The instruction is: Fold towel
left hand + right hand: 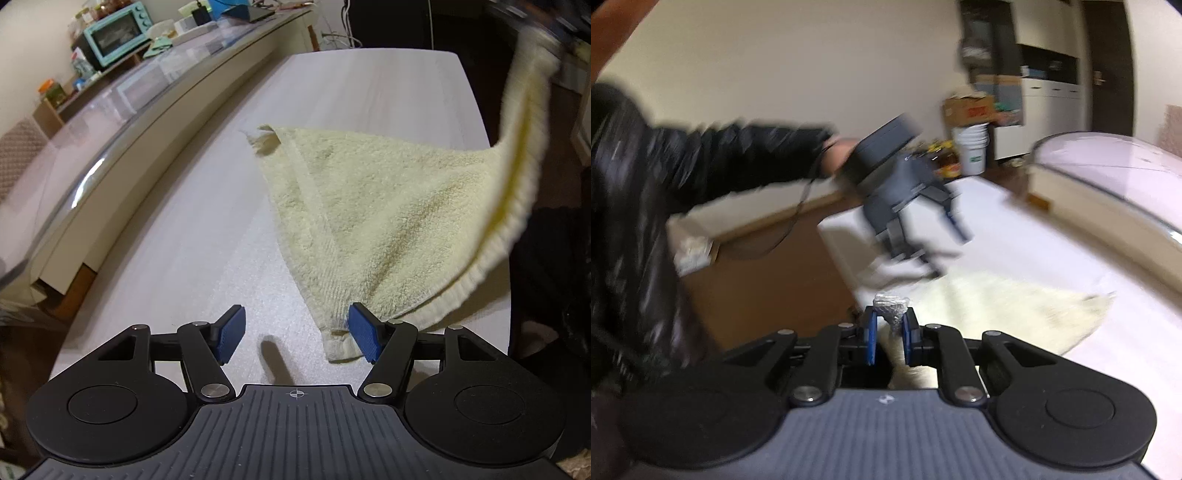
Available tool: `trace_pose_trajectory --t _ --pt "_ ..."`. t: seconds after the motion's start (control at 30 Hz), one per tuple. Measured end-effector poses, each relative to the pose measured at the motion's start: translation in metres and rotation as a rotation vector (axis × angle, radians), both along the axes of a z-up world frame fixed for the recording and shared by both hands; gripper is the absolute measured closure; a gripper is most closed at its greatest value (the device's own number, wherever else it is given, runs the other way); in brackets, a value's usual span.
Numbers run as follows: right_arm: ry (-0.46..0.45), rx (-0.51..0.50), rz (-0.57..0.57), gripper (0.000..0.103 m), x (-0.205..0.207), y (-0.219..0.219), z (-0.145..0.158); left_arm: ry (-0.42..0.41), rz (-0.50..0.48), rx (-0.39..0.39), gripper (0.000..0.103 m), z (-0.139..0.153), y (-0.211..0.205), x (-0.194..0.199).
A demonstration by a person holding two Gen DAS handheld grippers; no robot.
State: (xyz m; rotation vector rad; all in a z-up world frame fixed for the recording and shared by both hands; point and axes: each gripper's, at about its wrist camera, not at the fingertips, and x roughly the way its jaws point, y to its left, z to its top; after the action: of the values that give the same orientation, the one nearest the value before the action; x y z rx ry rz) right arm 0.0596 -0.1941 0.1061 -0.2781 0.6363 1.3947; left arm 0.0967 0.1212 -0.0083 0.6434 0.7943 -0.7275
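Observation:
A pale yellow towel lies partly on the white table, with one corner lifted high at the upper right. My left gripper is open just above the table, its right blue pad beside the towel's near corner. My right gripper is shut on a towel corner and holds it up in the air. The towel hangs down from it to the table. The left gripper shows blurred in the right wrist view, open, above the towel.
A long counter runs along the table's left side, with a teal toaster oven and clutter at its far end. The person's dark sleeve is at the left. White buckets and boxes stand on the floor beyond the table.

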Motion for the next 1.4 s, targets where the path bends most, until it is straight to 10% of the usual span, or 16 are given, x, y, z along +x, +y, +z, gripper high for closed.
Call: trace_pose_trajectory --t 0.43,1.4 --pt "0.165 -0.005 -0.063 0.088 0.149 0.019 -0.013 0.092 0.029 -0.142 0.035 -0.005 0.02 0.015" --pt "0.378 0.011 -0.202 0.088 0.225 0.005 -0.063 -0.003 0.07 -0.183 0.035 0.026 0.046 -0.007"
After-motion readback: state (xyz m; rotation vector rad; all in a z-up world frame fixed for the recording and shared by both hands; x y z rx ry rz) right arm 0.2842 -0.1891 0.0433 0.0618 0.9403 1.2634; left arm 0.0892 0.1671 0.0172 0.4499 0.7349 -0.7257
